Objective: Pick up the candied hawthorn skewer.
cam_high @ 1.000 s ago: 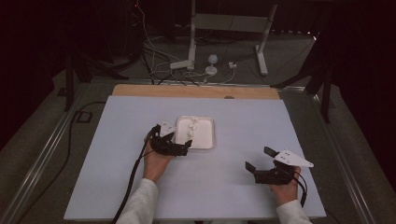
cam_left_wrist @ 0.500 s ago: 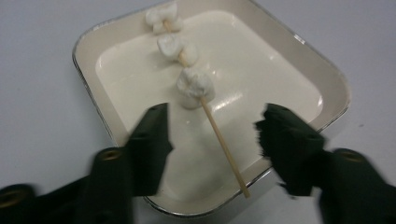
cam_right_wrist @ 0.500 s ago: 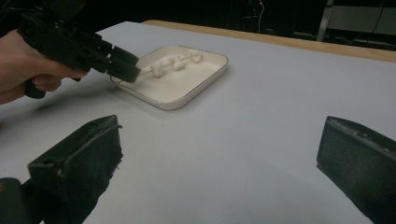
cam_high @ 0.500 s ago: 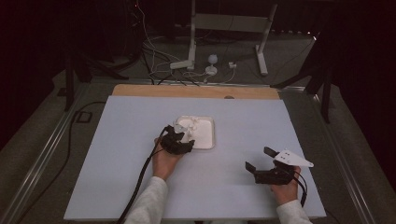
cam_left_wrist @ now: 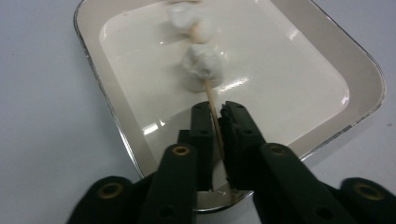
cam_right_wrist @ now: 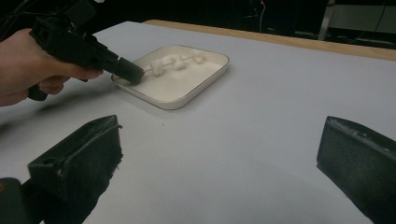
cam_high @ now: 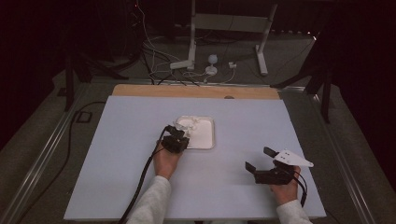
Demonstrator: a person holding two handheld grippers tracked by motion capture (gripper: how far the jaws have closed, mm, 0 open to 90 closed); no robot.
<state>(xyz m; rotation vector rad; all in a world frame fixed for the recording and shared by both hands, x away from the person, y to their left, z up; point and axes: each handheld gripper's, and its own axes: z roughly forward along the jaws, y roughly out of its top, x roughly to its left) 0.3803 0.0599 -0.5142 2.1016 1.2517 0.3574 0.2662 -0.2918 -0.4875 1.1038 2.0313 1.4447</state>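
A thin wooden skewer (cam_left_wrist: 211,99) carrying white marshmallow-like balls (cam_left_wrist: 201,65) lies in a shallow white tray (cam_left_wrist: 107,107) near the table's middle (cam_high: 208,139). My left gripper (cam_left_wrist: 217,111) reaches over the tray's near-left rim (cam_high: 177,136). Its jaws have just been closing and are now shut on the skewer's bare end. From the right gripper view, the left gripper (cam_right_wrist: 130,71) tips down at the tray (cam_right_wrist: 187,99), with the balls (cam_right_wrist: 178,63) beyond it. My right gripper (cam_high: 259,158) rests at the table's near right, open and holding nothing (cam_right_wrist: 219,154).
The pale blue table top (cam_high: 116,154) has a wooden strip (cam_high: 196,91) along its far edge. Cables and a white stand (cam_high: 191,56) lie on the floor beyond. The left gripper's cable (cam_high: 142,179) trails along the left forearm.
The left hand has shifted slightly right and down to the tray's rim, and its jaws have closed on the skewer. The right hand has stayed still.
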